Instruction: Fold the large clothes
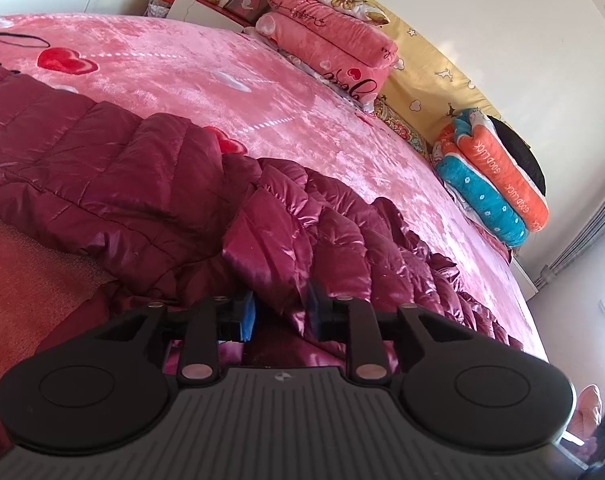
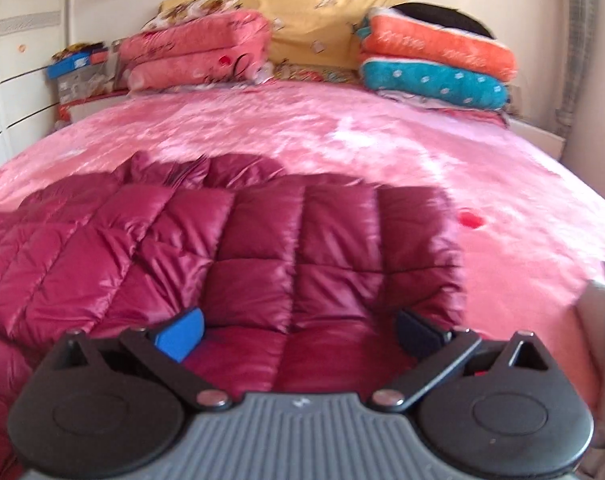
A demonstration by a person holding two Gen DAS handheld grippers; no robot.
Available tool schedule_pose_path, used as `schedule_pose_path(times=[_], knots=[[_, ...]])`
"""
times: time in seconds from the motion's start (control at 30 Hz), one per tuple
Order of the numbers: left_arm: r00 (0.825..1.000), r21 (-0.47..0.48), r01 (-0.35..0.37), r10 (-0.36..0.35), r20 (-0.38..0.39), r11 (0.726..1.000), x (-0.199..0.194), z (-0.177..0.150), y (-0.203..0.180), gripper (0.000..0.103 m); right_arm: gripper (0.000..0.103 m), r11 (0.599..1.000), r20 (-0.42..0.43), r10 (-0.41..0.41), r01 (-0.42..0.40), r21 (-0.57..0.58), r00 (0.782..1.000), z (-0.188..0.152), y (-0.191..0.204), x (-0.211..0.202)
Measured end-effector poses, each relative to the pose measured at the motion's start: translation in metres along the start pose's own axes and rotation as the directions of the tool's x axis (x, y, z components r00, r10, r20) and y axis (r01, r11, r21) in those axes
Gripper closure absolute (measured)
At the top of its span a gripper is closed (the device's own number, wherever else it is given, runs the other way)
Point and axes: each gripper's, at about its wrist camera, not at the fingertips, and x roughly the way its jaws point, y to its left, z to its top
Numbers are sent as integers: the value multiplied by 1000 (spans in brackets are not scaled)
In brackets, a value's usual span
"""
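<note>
One glossy maroon quilted down jacket (image 2: 262, 240) lies spread on a bed covered by a plush pink blanket with red hearts (image 1: 190, 64). The left gripper (image 1: 281, 312) hangs low over a crumpled, bunched part of the jacket; its fingers (image 1: 247, 316) stand partly apart, with a ridge of fabric between them, not pressed. The right gripper (image 2: 298, 330) hovers above the flat quilted panel, its fingers (image 2: 180, 334) spread wide and holding nothing. Folded pink, orange and teal blankets (image 2: 434, 64) are stacked at the headboard.
</note>
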Motion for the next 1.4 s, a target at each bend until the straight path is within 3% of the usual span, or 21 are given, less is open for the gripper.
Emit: schedule_pose_path(times=[0.03,0.1,0.53,0.8,1.1,1.4], knots=[[1000,15,-3,3,4,1000,-4,-1,-3,58,1,1000,-12,6,-6,12,1000,-2,-7,-6],[1000,48,-4,4,7,999,-11,-7,-11,50,1,999,-38,5,-4,41,999,-10,-20,-18],[999,162,1,5,-34,987,-78,-53,-34,40,1,982,-127,-88,108,154,988,-77,-70,-96],[1000,245,-5,8,-13,969,-135,-70,-36,36,1,980,-103,-125,139,144,987,-113,-70,-141],[1000,319,2,-5,9,948,-185,-86,-39,30,1,984,-133,-98,116,135,986,-131,-61,-171],[999,375,-11,-5,39,927,-210,-99,-46,26,1,989,-136,-58,75,126,989,-143,-38,-202]])
